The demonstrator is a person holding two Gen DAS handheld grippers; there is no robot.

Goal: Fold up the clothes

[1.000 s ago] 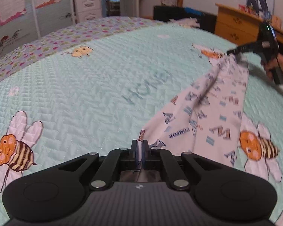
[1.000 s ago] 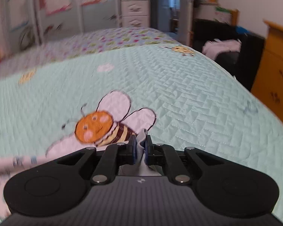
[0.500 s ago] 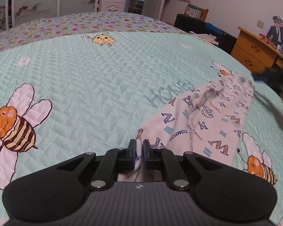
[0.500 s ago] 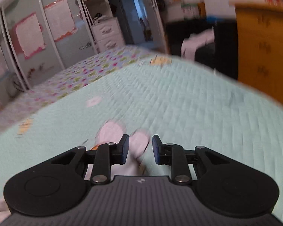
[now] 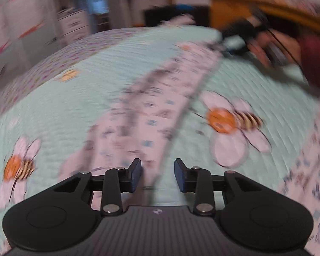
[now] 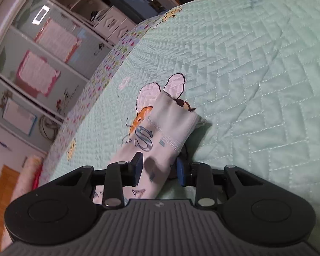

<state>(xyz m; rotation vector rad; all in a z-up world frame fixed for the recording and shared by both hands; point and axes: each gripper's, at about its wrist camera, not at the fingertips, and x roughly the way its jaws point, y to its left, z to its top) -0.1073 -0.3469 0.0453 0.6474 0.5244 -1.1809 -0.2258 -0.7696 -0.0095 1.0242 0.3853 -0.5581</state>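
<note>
- Cloth is lying free now: the printed garment (image 5: 151,115) is stretching as a long narrow strip across the middle of the left wrist frame, flat on the green bee quilt (image 5: 79,98) of the bed.
- Left gripper (image 5: 157,175) is standing with its fingers apart at the lower centre, nothing between them; a second ago it was pinching the near corner, so it is letting that end drop onto the quilt.
- Right gripper (image 6: 159,169) is likewise gaping, where a second ago it was pinched shut on the cloth; the hemmed end (image 6: 170,125) of the garment is lying loose between the pads, reaching toward the centre of the frame, not clamped.
- A hand (image 5: 275,49) with the other tool is blurring in the upper right of the left wrist view, at the strip's far end.
- Both releases are suggesting that one lay-down is finishing; the strip is looking narrowed lengthwise, and a fresh grasp is probably coming for any crosswise fold.
</note>
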